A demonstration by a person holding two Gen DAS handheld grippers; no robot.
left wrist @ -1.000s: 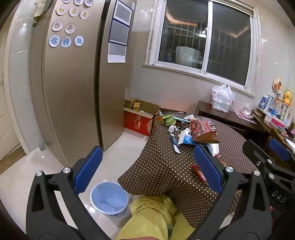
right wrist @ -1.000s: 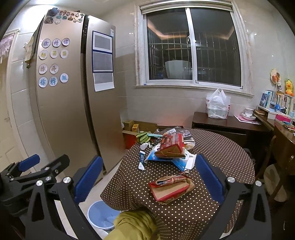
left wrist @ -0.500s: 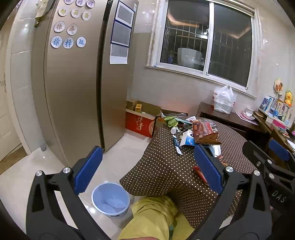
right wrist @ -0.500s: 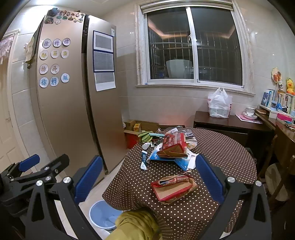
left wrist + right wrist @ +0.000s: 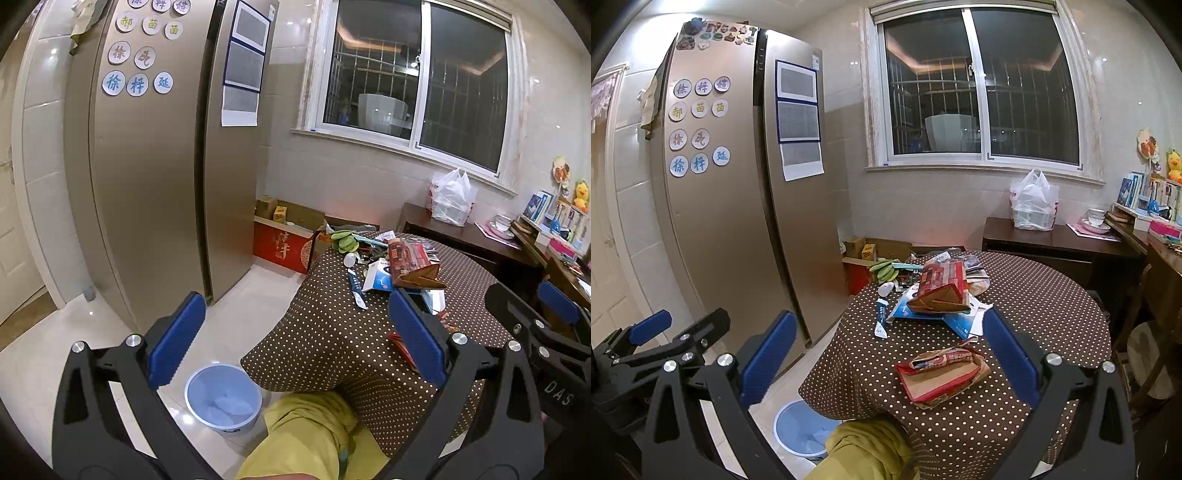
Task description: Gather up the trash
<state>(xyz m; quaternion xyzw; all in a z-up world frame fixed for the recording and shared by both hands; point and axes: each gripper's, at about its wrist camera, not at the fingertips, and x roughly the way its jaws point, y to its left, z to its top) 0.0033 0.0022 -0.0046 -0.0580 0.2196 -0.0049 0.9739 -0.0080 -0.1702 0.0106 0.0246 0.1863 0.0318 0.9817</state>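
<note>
**Both tools wide open, trash waiting on the dotted surface**

Here we are above the round surface [image 5: 1034,306], brown cloth with white dots, and nothing is in hand. The right tool [image 5: 886,350] hangs with its blue pads spread wide, empty, pointed forward and slightly down. Framed between those pads, near the closer edge of the cloth, lies the crumpled red-and-brown wrapper [image 5: 942,373]. That looks the likely first pick. I judge it light, soft and crinkly; it should collapse under a pinch, so a raised fold along its upper edge looks the best place to take hold.

Farther back sits the main pile: a red carton [image 5: 940,291] tipped on blue-and-white packaging [image 5: 960,323], with a small tube [image 5: 881,321] just beside it. The carton looks stiffer and could be pinched across its flap.

The left tool [image 5: 291,339] is equally spread and empty, held level out over the surface's left edge. On the floor below, close to the hanging cloth, stands the blue bin [image 5: 223,397], open-topped and ready.
</note>
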